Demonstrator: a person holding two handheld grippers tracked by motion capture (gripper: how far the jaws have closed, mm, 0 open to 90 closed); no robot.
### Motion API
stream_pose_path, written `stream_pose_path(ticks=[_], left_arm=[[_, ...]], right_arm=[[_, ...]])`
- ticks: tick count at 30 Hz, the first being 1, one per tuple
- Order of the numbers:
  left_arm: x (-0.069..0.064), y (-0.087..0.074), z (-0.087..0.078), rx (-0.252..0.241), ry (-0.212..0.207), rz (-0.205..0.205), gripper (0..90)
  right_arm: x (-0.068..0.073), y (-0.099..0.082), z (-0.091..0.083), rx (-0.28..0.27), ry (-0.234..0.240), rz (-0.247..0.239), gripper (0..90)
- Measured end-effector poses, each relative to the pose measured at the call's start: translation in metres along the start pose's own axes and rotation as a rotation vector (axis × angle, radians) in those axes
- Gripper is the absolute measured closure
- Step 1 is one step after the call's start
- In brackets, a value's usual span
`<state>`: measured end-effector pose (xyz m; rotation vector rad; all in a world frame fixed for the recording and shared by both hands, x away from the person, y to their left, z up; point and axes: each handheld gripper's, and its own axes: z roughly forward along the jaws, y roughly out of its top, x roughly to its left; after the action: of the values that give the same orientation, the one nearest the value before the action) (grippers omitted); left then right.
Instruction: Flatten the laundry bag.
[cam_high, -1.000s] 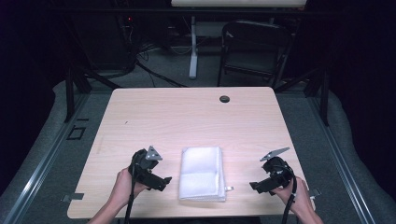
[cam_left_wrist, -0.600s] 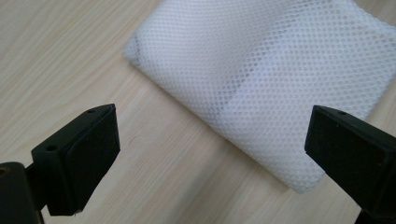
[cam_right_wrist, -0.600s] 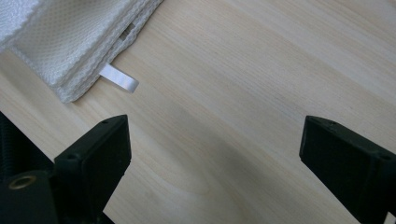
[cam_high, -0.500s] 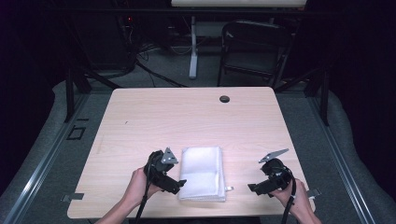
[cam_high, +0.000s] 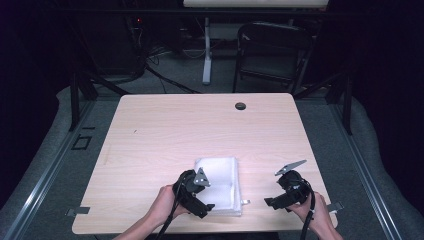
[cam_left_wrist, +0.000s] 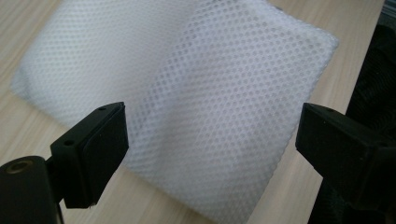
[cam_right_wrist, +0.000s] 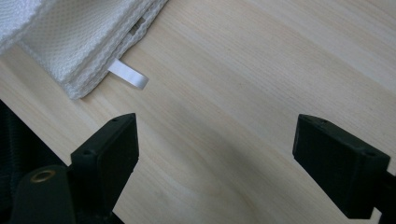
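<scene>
So the left gripper (cam_high: 206, 205) is nearer, jaws spread wide over the folded white mesh cloth (cam_high: 220, 182), just easing closed; right gripper (cam_high: 270, 202), also spread and narrowing over bare wood, sits beside it.

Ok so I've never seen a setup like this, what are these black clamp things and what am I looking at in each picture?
A person sits at a wooden table holding a hand-operated two-jaw clamp in each hand. The picture from above shows the left gripper over the near left edge of a folded white mesh cloth, and the right gripper off to its right. The other two pictures come from cameras riding on the grippers, looking out between their black jaws. The left one looks onto the mesh; the right one sees bare wood and the cloth's corner with a small white loop tag. Both jaws have been closing slightly but stand apart; nothing is held.
</scene>
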<state>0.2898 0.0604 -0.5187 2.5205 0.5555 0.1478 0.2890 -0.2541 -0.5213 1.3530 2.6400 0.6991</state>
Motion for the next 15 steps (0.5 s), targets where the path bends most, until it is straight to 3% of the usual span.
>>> stream_pose_path(ticks=[5,15], left_arm=[[-0.009,0.006,0.01,0.019,-0.022,0.043,13.8],[-0.021,0.016,0.037,0.08,-0.01,0.127,24.2]], right_arm=[[0.0,0.0,0.001,0.013,-0.006,-0.005,14.8],[0.004,0.002,0.005,0.027,0.005,-0.022,16.9]])
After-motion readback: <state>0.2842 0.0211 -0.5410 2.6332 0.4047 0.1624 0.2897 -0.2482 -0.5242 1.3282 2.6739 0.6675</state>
